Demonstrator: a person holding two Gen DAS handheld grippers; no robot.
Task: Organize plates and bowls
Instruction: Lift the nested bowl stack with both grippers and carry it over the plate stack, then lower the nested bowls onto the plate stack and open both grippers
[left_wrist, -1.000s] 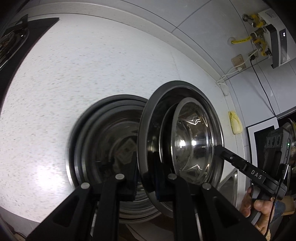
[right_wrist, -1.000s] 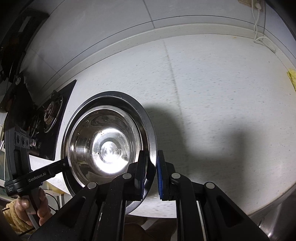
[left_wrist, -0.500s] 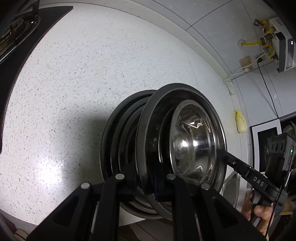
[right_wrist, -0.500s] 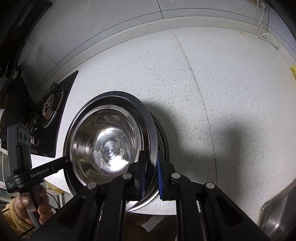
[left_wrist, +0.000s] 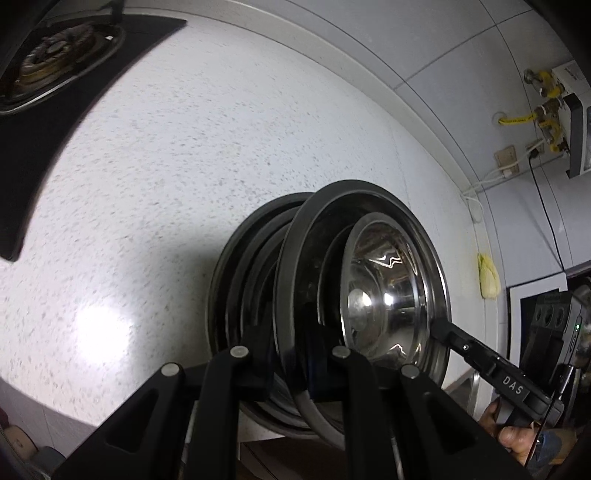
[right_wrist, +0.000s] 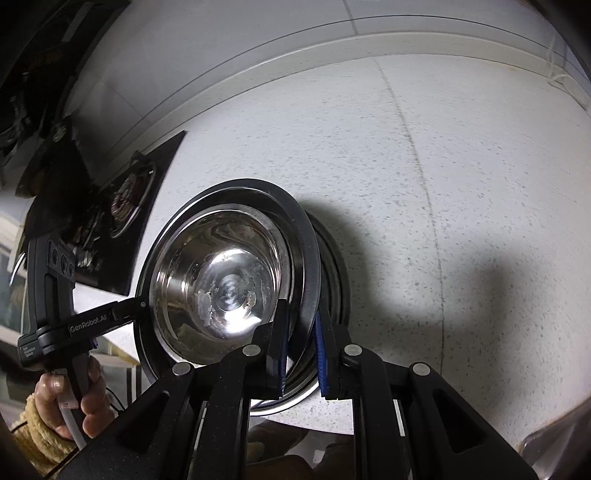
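Gripping one steel plate (left_wrist: 295, 280) by opposite rim edges, left gripper (left_wrist: 290, 365) and right gripper (right_wrist: 300, 354) both clamped tight; bowl (right_wrist: 218, 284) inside, stack (left_wrist: 236, 280) behind, frame centre, over countertop (right_wrist: 461, 184).

I am in a home kitchen. Under me is a white speckled counter (left_wrist: 192, 155), and behind it the wall has large pale tiles (right_wrist: 229, 40). A black gas hob (left_wrist: 55, 74) with a burner is set into the counter. On the wall I see yellow gas valves (left_wrist: 546, 99), a socket (left_wrist: 505, 157) with cables, and a steel sink (right_wrist: 557, 443) at the edge. Steel plates and a bowl (right_wrist: 218, 280) are here too.
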